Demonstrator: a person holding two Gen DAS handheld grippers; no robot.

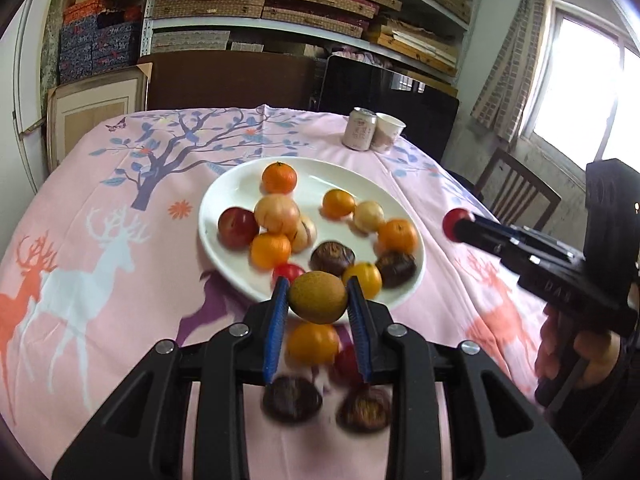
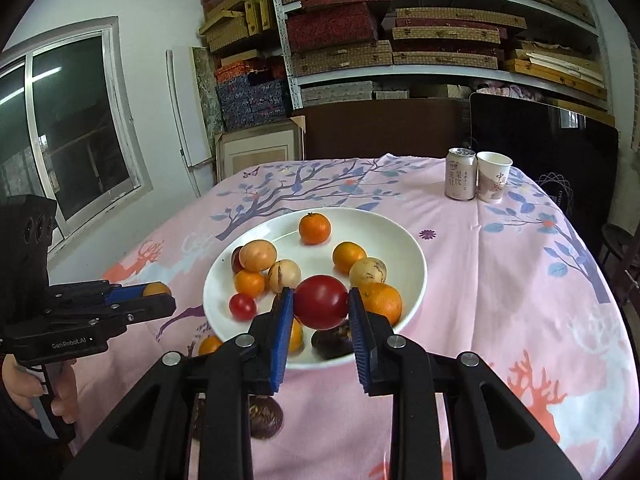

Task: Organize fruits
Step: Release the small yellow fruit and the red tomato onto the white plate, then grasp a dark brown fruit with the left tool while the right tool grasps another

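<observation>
Brown-green, the kiwi point(image 1: 318, 297) sits pinched in the left gripper point(image 1: 319, 300) at lower centre, above the white plate point(image 1: 224, 196); the right gripper point(image 2: 321, 307) fingers clamp a red tomato point(image 2: 321, 306). Either round fruit could squirt out and scatter the plate's pile. Blurred dark fruits on the desk point(image 1: 100, 200) stay unidentifiable.

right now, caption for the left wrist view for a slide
Left gripper shut on a brownish-green fruit above a white plate of mixed fruit.
</observation>
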